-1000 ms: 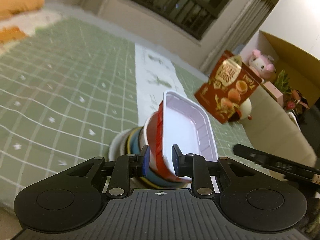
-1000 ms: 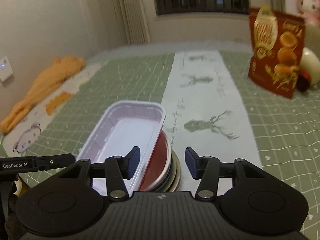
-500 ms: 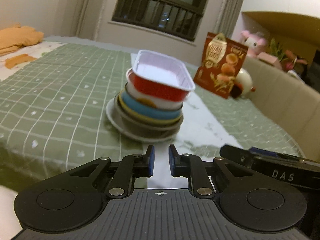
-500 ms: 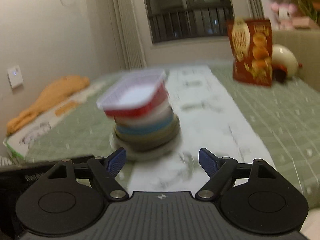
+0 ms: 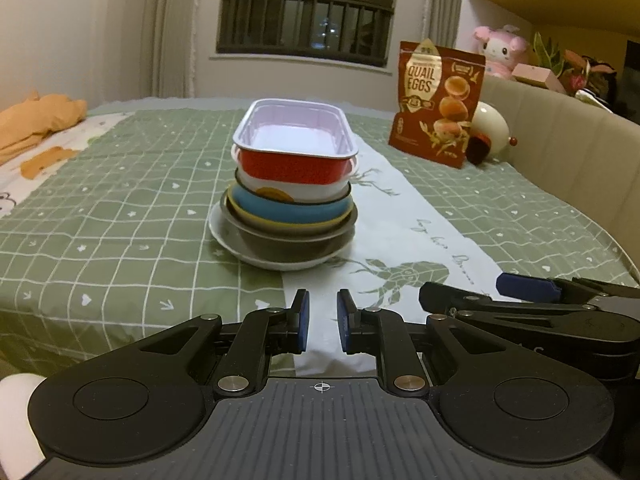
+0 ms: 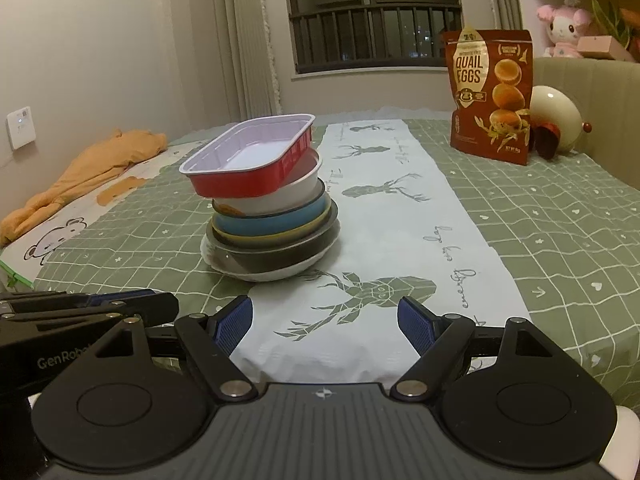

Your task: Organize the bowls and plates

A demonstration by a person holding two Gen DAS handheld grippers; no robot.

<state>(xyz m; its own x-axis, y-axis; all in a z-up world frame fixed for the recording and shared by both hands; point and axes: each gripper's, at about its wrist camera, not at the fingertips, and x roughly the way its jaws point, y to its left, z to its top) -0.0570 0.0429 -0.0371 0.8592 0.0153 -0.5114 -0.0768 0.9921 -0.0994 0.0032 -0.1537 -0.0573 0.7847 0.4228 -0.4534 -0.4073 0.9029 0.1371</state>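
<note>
Change since earlier: both claws have backed away from the stack toward the near edge of the desk; the red foil tray, then between the left claw's pads, now sits free on top.
Left claw [image 5: 319,326]: nearest, low over the white runner; jaws almost together with a slim gap, nothing between them.
Right claw [image 6: 326,324]: beside the left one, to its right; jaws have just been opening and stand wide, empty.
Desk [image 5: 100,216]: green checked cloth with a white deer-print runner [image 6: 384,208] down the middle.
Stack: just beyond the claws, on the left edge of the runner; white plate [image 5: 240,250] at the bottom, then a dark bowl [image 5: 288,246], a yellow-rimmed dish, a blue bowl [image 5: 288,210] and a white bowl [image 5: 316,192].
Red foil tray [image 5: 294,166]: on top, tilted and overhanging to the left in the right wrist view.
Far end: quail eggs bag [image 6: 490,96] standing at far right; orange cloth [image 6: 92,168] at far left.
Step in hand: stacking looks done; claws are clear.
Next move: probably level the tray with a gentle nudge, since the lean may let it slide.
</note>
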